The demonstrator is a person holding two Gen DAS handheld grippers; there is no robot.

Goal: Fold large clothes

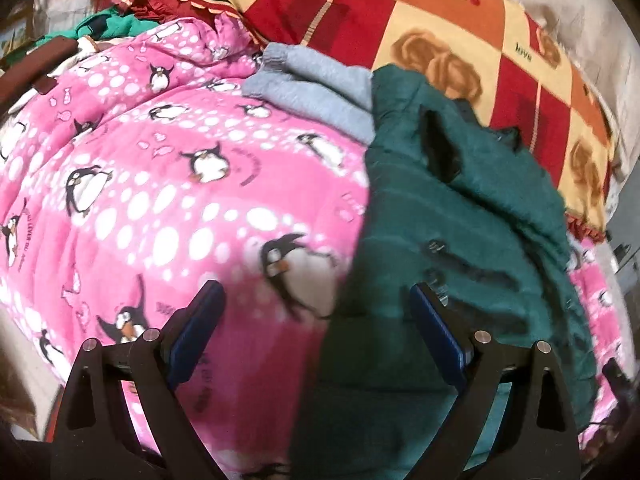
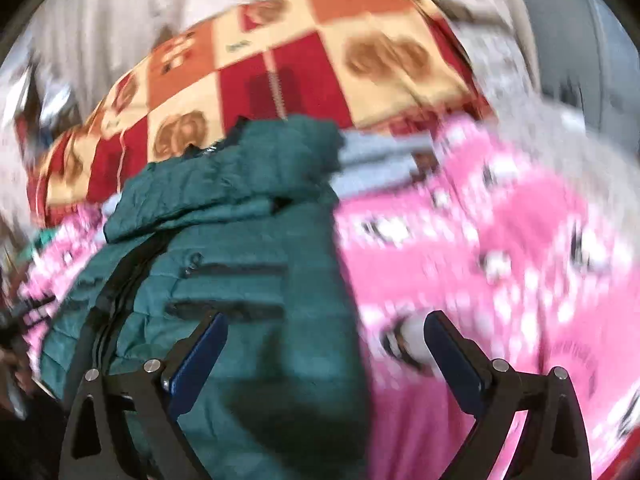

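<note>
A dark green quilted jacket (image 1: pixel 460 240) lies on a pink penguin blanket (image 1: pixel 160 184). In the left wrist view it fills the right half, with zipped pockets showing. My left gripper (image 1: pixel 316 304) is open and empty, just above the jacket's left edge. In the right wrist view the jacket (image 2: pixel 240 248) lies left of centre, its collar end far from me. My right gripper (image 2: pixel 326 332) is open and empty over the jacket's right edge. That view is blurred by motion.
A folded grey garment (image 1: pixel 316 80) lies beyond the jacket. A red, orange and cream checked cover (image 1: pixel 460 32) lies behind it, also in the right wrist view (image 2: pixel 280 60). Green and maroon clothes (image 1: pixel 80 36) are piled at the far left.
</note>
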